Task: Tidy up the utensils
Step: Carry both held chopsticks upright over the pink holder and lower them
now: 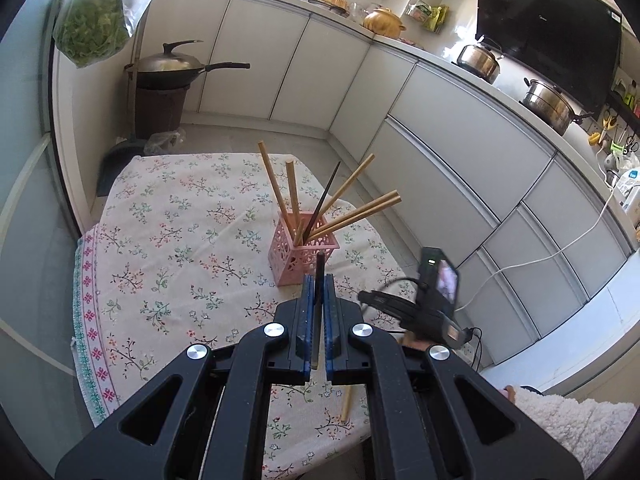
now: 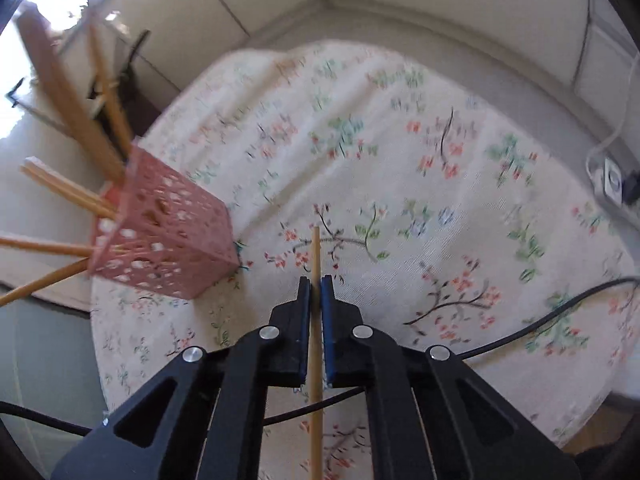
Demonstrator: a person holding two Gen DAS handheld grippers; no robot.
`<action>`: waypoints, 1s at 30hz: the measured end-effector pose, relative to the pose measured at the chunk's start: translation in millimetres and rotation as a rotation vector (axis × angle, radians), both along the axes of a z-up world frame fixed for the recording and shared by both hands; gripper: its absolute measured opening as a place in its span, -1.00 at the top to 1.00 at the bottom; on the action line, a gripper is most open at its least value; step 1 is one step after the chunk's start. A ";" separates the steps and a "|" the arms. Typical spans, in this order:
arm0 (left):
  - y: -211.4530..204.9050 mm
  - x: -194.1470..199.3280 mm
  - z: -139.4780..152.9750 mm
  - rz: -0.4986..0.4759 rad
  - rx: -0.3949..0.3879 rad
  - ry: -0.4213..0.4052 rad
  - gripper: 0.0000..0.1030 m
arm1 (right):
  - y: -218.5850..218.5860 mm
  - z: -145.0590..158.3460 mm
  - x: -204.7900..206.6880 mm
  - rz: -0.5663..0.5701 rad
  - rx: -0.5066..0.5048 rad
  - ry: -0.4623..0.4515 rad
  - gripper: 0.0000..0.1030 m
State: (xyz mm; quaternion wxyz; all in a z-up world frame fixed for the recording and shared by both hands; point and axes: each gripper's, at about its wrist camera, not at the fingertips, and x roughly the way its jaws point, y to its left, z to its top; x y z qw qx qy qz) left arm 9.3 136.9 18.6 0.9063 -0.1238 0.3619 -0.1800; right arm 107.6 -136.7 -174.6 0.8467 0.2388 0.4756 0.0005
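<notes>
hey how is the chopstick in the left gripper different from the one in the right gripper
The dark chopstick in the left gripper is near black; the wooden chopstick in the right gripper is pale tan. The dark one hangs near the pink basket; the wooden one lies along the floral tablecloth. Both sit clamped between shut fingers.

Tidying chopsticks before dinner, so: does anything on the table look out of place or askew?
Mostly tidy. The chopsticks in the pink holder splay out in all directions, and one dark chopstick sits among wooden ones. Nothing looks spilled or broken.
</notes>
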 end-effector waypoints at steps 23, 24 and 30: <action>-65.1 32.3 78.3 0.155 0.034 -0.242 0.93 | -32.5 241.4 -125.8 0.220 -0.253 -0.843 0.89; -67.1 38.6 79.8 0.165 0.032 -0.247 0.93 | -32.1 245.2 -123.9 0.221 -0.241 -0.855 0.89; -70.8 69.1 78.4 0.239 0.041 -0.264 0.93 | -26.3 255.1 -115.1 0.231 -0.196 -0.896 0.89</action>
